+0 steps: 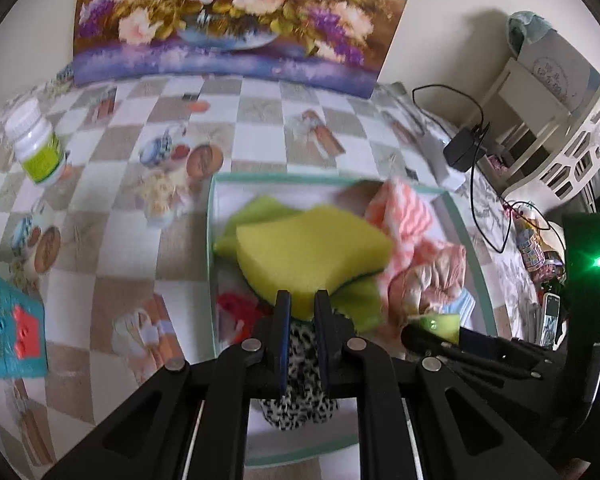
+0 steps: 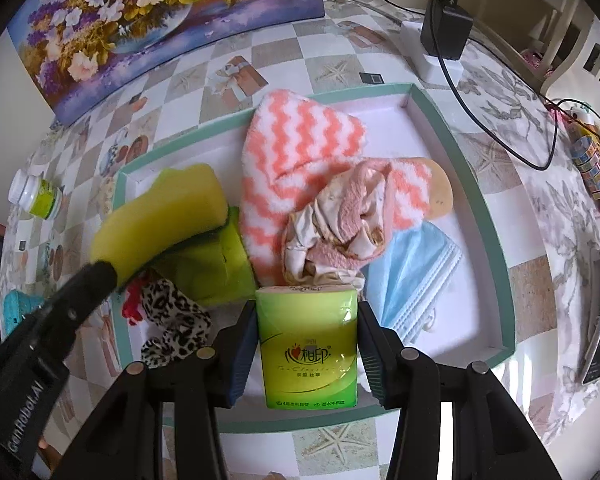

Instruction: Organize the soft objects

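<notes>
The left gripper (image 1: 303, 300) is clamped on the near edge of a yellow sponge (image 1: 312, 252), its jaws drawn narrow and the sponge held above the tray; the right gripper (image 2: 306, 328) is clamped on a green tissue pack (image 2: 308, 344), one pad against each side, the pack upright over the tray's near part.

The checkered tablecloth (image 1: 260, 120) covers the table; a floral painting (image 1: 236, 12) leans against the wall at its far edge; the shallow tray (image 2: 484, 184), white inside with a teal rim, lies on the cloth below both grippers.

Inside the tray: a pink-and-white zigzag cloth (image 2: 300, 152) occupies the middle; a crumpled pink and cream cloth (image 2: 336, 224) lies on top of it; a blue face mask (image 2: 416, 272) lies to the right, touching the cloths; a green cloth (image 2: 216, 264) lies left of them, under the sponge; a leopard-print item (image 2: 176, 320) lies at the near left, with a red item (image 2: 134, 300) just beside it.

Outside the tray: a white bottle (image 1: 38, 144) with a green label stands at the far left; a black charger (image 2: 446, 28) sits in a white power strip at the far right; a teal object (image 1: 10, 336) lies at the near left.
</notes>
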The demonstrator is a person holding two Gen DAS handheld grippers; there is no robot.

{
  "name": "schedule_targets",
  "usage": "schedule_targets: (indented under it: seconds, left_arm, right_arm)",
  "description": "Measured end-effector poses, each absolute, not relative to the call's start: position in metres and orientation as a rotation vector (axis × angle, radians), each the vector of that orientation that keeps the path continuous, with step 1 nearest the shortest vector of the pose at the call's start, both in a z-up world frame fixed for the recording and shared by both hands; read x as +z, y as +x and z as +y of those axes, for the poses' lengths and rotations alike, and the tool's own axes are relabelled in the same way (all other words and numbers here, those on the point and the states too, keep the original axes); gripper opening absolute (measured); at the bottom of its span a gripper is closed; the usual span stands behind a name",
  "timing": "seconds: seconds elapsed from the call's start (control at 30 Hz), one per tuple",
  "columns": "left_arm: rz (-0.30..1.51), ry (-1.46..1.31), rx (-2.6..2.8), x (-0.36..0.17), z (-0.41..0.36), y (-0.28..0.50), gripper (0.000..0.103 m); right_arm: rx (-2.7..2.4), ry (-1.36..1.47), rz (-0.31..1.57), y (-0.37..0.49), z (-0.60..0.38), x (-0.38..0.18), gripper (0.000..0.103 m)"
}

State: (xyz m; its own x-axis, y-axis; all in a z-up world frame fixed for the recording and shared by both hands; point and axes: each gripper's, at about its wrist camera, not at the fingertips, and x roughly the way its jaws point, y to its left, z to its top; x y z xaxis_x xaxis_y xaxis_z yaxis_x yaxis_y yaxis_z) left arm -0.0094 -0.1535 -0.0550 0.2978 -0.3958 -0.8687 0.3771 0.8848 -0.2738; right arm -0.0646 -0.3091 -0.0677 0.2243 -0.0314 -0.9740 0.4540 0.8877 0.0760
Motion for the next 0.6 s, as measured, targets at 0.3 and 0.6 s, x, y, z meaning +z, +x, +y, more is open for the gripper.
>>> schedule_targets:
  seconds: [0.3,0.6]
  left_arm:
    - [1.229,-0.05,-0.494,-0.06,-0.142,-0.017,0.033]
    - [1.185,-0.015,-0.322,-0.05,-0.109,-0.014,0.079]
  right_arm:
    - [-0.346,0.365,1.337,-0.069,-0.309,-0.073,0.062]
    - [-0.353,0.33,1.329,-0.08,-0.303,-0.069,0.07]
